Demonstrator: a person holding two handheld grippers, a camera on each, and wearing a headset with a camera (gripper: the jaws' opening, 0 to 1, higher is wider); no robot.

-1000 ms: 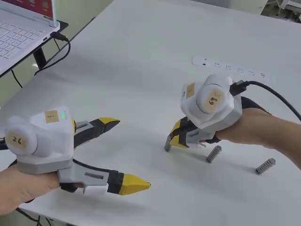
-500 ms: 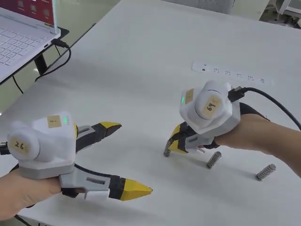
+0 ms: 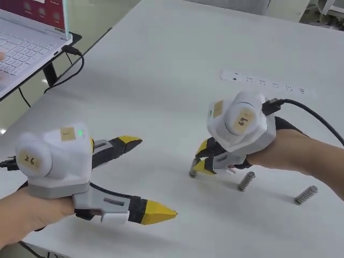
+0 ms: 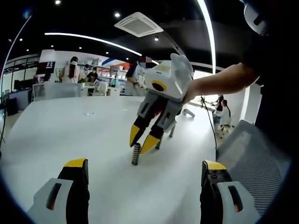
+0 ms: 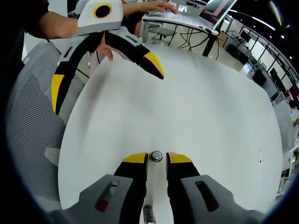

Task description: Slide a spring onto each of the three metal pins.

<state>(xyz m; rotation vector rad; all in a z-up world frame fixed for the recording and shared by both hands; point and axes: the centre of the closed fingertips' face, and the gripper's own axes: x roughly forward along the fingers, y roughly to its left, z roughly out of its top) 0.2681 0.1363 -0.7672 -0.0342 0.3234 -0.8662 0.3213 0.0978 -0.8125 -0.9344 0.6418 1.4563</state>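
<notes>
Left gripper [image 3: 146, 177]: jaws spread wide, nothing between them – held above the near edge of the tabletop [image 3: 161, 64]
Right gripper [image 3: 198, 164]: jaws drawn in on the top of the first spring [image 3: 192, 171], which is stood upright on the tabletop
Other springs: second spring [image 3: 246, 181] and third spring [image 3: 305, 194] – set leaning in a row to the right, along the near edge
Power strip [image 3: 266, 83]: laid flat further back

Grey spring [image 3: 192, 172], white table [image 3: 161, 80]
</notes>
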